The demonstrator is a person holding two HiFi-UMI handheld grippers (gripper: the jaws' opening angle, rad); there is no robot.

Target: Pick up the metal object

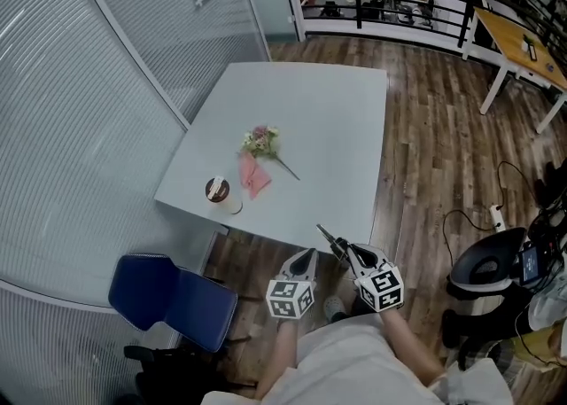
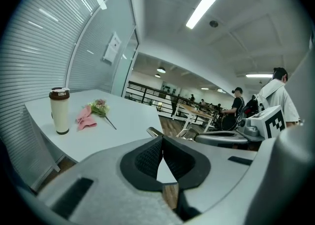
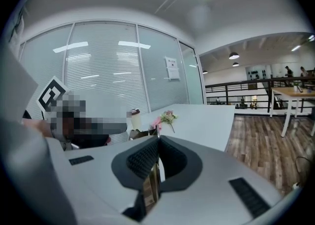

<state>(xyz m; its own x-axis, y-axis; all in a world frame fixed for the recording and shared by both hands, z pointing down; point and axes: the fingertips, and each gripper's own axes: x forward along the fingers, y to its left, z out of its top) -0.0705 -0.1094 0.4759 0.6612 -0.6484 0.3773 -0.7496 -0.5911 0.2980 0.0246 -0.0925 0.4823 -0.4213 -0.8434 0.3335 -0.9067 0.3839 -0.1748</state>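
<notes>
- We're at the near edge of the white square table (image 1: 310, 120). Both grippers hang side by side just off that edge, above the wooden floor (image 1: 425, 155).
- The right gripper (image 1: 345, 252) is clamped tight on the slim dark metal object (image 1: 329, 237). In the right gripper view a thin strip of it sits sandwiched between the black ribbed pads.
- And what a skinny thing it is! From above it reads as long and narrow, almost a rod. It juts forward and to the left out of the jaw tips.
- Its far end reaches over the table's near edge, held up in the air rather than lying on the top.
- In the left gripper view we catch a flat, shiny silver end poking up just past the tips of the left gripper (image 1: 310, 254).
- The left gripper's jaws are pressed together as well. The pads meet at the tips, and we see nothing pinched between them, only table and floor through the gap lower down.
- Whether those left tips touch the metal, we can't tell.
- Further up the table a cream cup with a dark brown lid (image 1: 221, 195) stands upright near the left edge.
- Just beside it lies a pink folded cloth (image 1: 254, 175), with a small bunch of pale flowers (image 1: 261, 140) at the cloth's far end.
- Off the table's near-left corner sits a blue chair (image 1: 173, 297).
</notes>
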